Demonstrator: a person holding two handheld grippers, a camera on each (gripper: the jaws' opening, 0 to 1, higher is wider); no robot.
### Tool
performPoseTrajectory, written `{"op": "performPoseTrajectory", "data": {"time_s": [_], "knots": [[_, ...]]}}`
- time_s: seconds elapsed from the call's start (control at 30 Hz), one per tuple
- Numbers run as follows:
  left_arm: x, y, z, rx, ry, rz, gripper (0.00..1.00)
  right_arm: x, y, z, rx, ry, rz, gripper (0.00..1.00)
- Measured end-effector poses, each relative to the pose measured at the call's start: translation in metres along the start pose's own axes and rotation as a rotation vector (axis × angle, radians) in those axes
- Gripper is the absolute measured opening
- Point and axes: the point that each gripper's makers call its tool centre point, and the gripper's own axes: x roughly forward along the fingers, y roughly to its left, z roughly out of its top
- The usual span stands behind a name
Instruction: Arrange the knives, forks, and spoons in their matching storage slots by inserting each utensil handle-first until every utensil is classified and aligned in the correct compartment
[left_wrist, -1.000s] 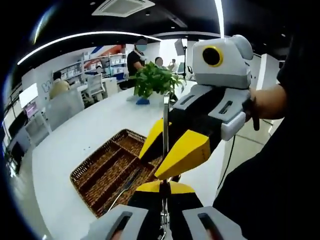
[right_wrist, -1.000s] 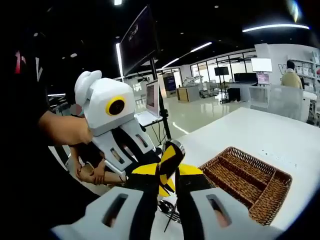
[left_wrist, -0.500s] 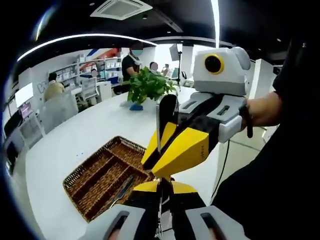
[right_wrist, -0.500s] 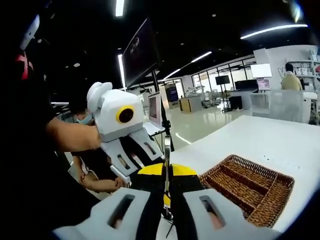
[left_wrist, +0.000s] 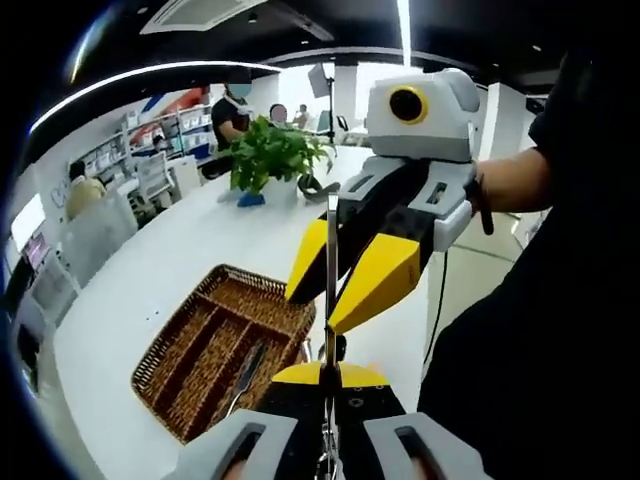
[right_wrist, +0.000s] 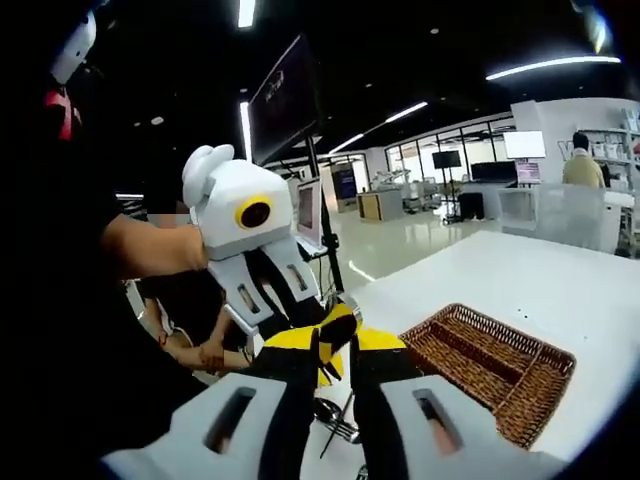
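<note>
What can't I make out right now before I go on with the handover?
- Left gripper view: which utensil the left gripper holds; it stands edge-on, its lower end hidden between the jaws.
- Left gripper view: the dark utensil in the wicker tray is too small to name.
- Right gripper view: utensils under the right gripper, hidden by the jaws.

Wicker tray (left_wrist: 180, 345) rough woven; utensil shaft (left_wrist: 331, 270) polished metal; tabletop (left_wrist: 170, 270) smooth glossy white; gripper jaws matt plastic

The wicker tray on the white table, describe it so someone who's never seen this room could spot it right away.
Find the long white table; near its close end lies a brown woven tray with long parallel compartments, one holding a dark utensil. Unlike the green potted plant farther along the table, it is low, flat and basket-textured.
</note>
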Motion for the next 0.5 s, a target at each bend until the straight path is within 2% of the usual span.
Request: {"op": "performPoseTrajectory", "data": {"time_s": [0.03, 0.2, 0.37, 0.5], "knots": [[0.000, 0.002, -0.003, 0.011, 0.026, 0.004, 0.00, -0.005, -0.002, -0.001, -0.013, 0.007, -0.011, 0.13], [-0.001, 0.004, -0.001, 0.016, 0.044, -0.007, 0.00, -0.030, -0.026, -0.009, -0.010, 0.035, -0.117, 0.14], [-0.002, 0.009, -0.001, 0.022, 0.061, -0.006, 0.00, -0.054, -0.043, -0.004, -0.018, 0.030, -0.189, 0.20], [-0.001, 0.015, -0.005, 0.051, 0.107, 0.004, 0.00, -0.071, -0.057, -0.006, -0.022, 0.045, -0.251, 0.27]]}}
